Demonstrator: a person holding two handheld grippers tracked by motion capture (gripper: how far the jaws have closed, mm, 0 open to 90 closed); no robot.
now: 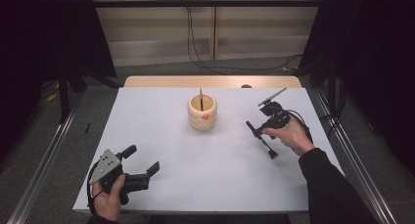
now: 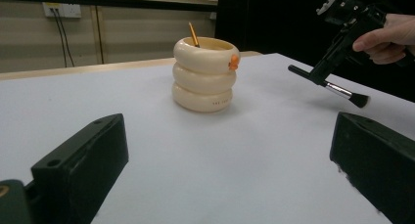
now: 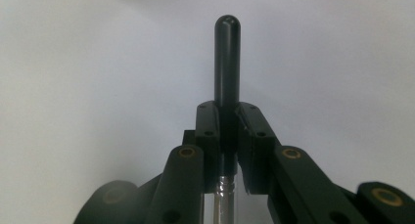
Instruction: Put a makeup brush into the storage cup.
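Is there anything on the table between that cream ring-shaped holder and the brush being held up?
No. In the high view, only bare white table lies between the holder and the brush clamped in the right gripper.

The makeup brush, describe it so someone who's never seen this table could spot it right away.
On the white table, look right of the cream ringed holder. There the right gripper is shut on the makeup brush, clamping its black handle. Unlike the thin stick standing in the holder, it is slanted, with a silver collar and dark bristles pointing toward the person.
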